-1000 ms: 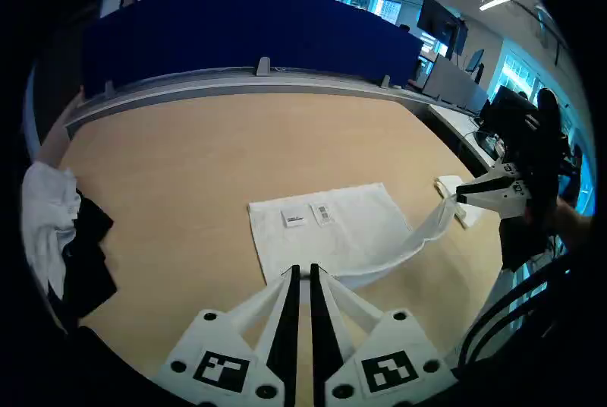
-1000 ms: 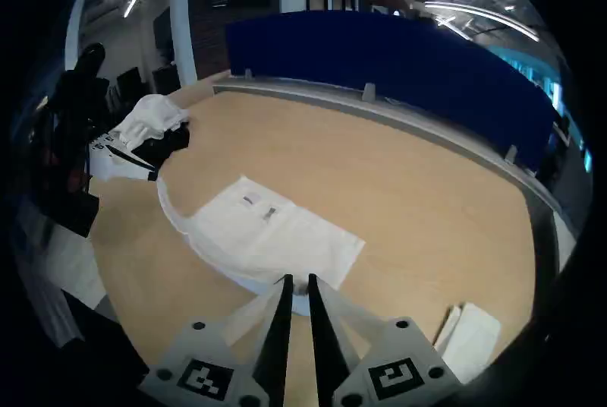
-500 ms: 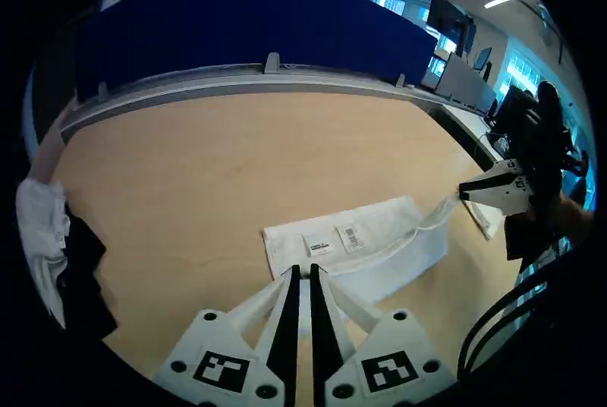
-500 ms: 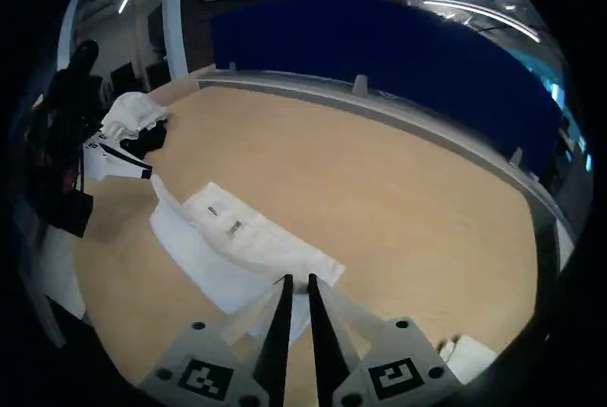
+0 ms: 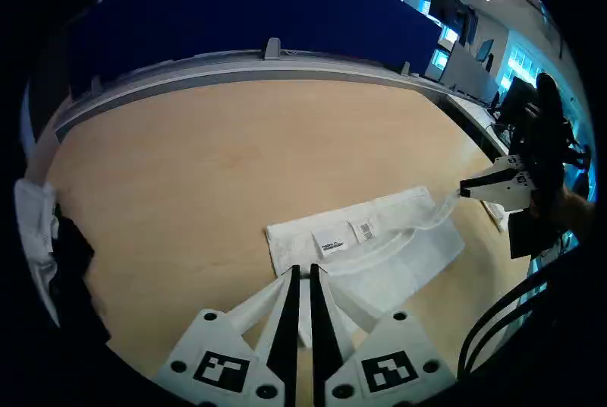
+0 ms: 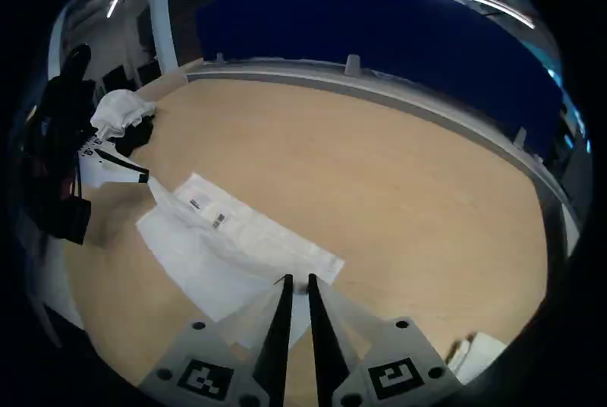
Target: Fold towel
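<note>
We see the white rectangular cloth towel (image 5: pixel 379 251) lying partly doubled over itself on the pale wooden tabletop (image 5: pixel 228 149), its two labels facing up. The left gripper (image 5: pixel 303 270) has its jaws clenched on one corner, and the right gripper (image 6: pixel 297 279) pinches another, with white cloth showing between each pair. A heap of white and black fabric (image 5: pixel 64 255) lies well apart at the tabletop's edge.

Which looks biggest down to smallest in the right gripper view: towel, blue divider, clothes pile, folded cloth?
1. blue divider
2. towel
3. clothes pile and folded cloth: about alike, so unranked; the cloth is nearer the camera and cut off at the edge.
</note>
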`<state>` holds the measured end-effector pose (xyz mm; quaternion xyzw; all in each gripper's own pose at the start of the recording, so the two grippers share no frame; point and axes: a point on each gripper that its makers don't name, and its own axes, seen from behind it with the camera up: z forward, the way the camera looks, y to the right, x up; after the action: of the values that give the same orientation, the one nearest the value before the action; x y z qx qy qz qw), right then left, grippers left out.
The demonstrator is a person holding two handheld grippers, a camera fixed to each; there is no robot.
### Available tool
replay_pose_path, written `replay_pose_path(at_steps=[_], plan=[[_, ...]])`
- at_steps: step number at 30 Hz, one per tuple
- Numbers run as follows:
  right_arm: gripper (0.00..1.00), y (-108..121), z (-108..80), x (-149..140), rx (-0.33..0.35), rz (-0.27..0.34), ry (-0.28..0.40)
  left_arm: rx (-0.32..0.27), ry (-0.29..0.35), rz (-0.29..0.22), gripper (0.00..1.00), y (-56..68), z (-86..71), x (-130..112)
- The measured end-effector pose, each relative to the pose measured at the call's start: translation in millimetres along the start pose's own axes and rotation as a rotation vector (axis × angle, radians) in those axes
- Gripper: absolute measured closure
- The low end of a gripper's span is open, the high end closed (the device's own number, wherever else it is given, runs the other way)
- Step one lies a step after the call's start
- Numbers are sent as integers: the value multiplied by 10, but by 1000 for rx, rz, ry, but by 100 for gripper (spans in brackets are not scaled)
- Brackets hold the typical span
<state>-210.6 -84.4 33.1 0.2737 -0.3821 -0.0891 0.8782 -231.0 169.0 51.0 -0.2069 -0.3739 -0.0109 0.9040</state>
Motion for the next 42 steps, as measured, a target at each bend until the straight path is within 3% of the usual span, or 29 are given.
replay_pose_path(at_steps=[11,15,19,21,23,27,34,42], plan=[[81,132,229,-76,-47,28,-14,45,-21,0,91,-123,262,-103],[73,181,251,-56,-71,35,-9,57,-16,-1,76,-154,282,-89],[48,213,234,-30,-89,44,-1,57,-14,4,61,-173,269,-75],[32,232,218,-14,-98,48,5,58,-15,8,48,-189,259,-72],[25,244,201,5,-103,50,13,64,-15,13,28,-213,243,-66],[16,239,185,18,-99,56,18,67,-16,20,11,-231,219,-62],[13,180,119,-30,-86,54,13,82,-11,18,8,-241,107,-54],[13,69,-15,-204,-75,36,-6,115,-9,9,8,-254,-164,-160]])
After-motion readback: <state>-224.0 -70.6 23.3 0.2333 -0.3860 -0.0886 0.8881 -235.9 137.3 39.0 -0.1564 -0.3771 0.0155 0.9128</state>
